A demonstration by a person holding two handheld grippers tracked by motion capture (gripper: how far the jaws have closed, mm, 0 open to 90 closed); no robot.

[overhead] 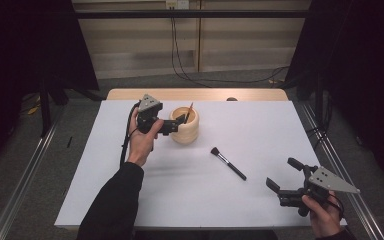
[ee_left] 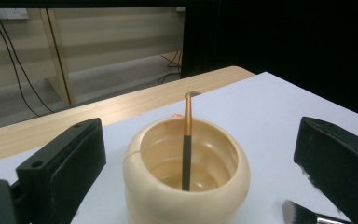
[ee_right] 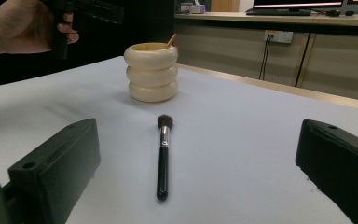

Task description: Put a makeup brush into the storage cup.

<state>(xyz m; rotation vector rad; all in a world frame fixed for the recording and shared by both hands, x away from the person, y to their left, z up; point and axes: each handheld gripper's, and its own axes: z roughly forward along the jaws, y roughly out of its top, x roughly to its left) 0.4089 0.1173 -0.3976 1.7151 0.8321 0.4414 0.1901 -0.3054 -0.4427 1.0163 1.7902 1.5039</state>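
A cream ribbed holder (overhead: pixel 185 131) (ee_left: pixel 142 200) (ee_right: pixel 151 72) stands upright on the white table cover, left of centre. A thin brush with a gold and black handle (overhead: pixel 188 113) (ee_left: pixel 186 149) (ee_right: pixel 170 40) leans inside it. My left gripper (overhead: pixel 180 121) (ee_left: pixel 200 140) is open, just left of the holder's rim, its jaws on either side of the holder and touching nothing. A black makeup brush (overhead: pixel 228 163) (ee_right: pixel 162 154) lies flat mid-table, bristles toward the holder. My right gripper (overhead: pixel 283 173) (ee_right: pixel 198 144) is open and empty near the front right corner, pointing at that brush.
The white cover (overhead: pixel 260 125) lies over a wooden table whose far edge (overhead: pixel 195 94) shows behind the holder. Black curtains hang at both sides. Cables (overhead: pixel 180 60) run down the back wall. In the right gripper view a hand (ee_right: pixel 18 28) carries the left gripper.
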